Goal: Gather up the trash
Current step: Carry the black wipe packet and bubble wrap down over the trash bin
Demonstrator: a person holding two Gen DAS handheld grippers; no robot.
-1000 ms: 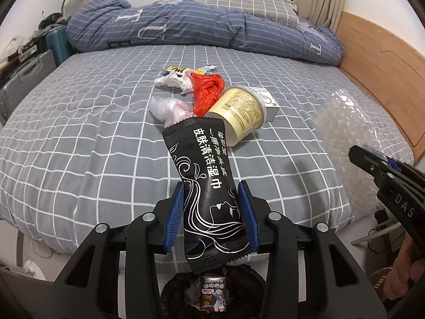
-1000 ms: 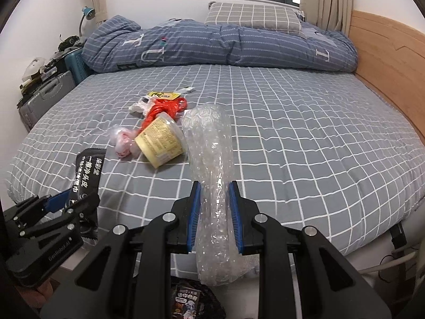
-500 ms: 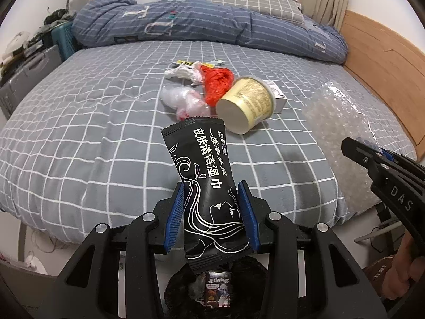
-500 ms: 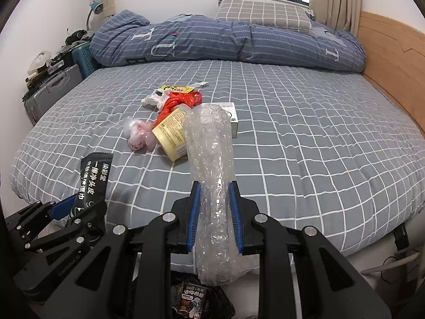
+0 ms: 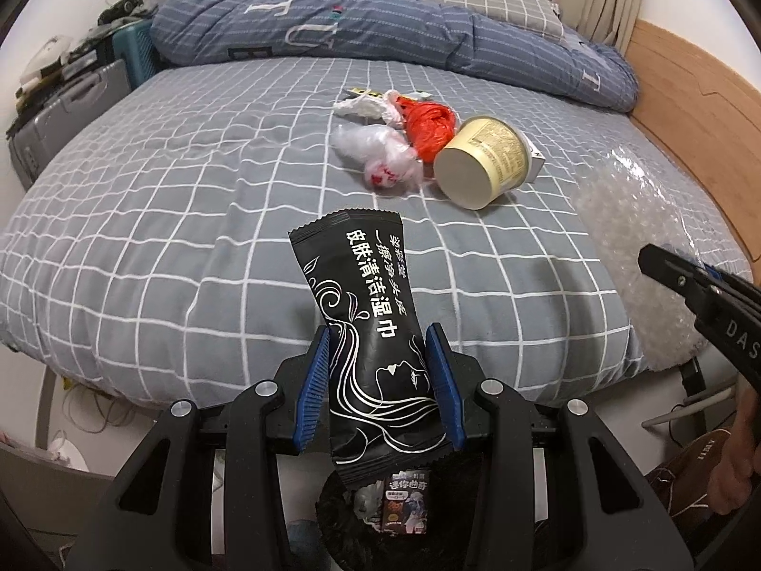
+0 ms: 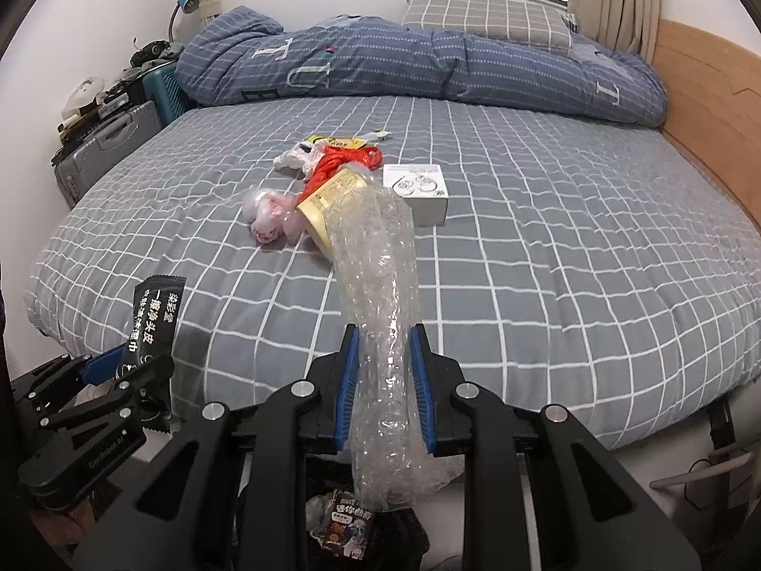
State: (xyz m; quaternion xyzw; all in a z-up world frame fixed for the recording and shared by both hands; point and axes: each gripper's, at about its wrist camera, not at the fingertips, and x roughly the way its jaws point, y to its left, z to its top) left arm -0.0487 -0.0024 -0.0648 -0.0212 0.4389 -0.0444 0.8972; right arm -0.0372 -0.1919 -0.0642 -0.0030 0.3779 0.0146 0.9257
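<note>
My left gripper (image 5: 378, 383) is shut on a black wipes packet (image 5: 366, 314) with white lettering, held upright past the bed's near edge. My right gripper (image 6: 384, 388) is shut on a roll of clear bubble wrap (image 6: 380, 285). Below both hangs a black bin bag (image 5: 380, 518) with a small wrapper inside, also seen as the bin bag (image 6: 347, 528) in the right view. On the bed lie a cream paper cup (image 5: 480, 166) on its side, a red plastic bag (image 5: 428, 123), a clear bag with pink (image 5: 380, 157), white crumpled plastic (image 5: 361, 107) and a white box (image 6: 418, 192).
The grey checked bed (image 5: 166, 200) fills the view, with a blue duvet (image 5: 380, 38) and pillow at the far side. A wooden headboard (image 5: 689, 109) runs along the right. Suitcases (image 6: 104, 152) stand at the left. Cables lie on the floor by the bed's right corner.
Both grippers have drawn back from the bed and sunk a little, still holding the packet and the bubble wrap. The trash on the bed has not moved.
</note>
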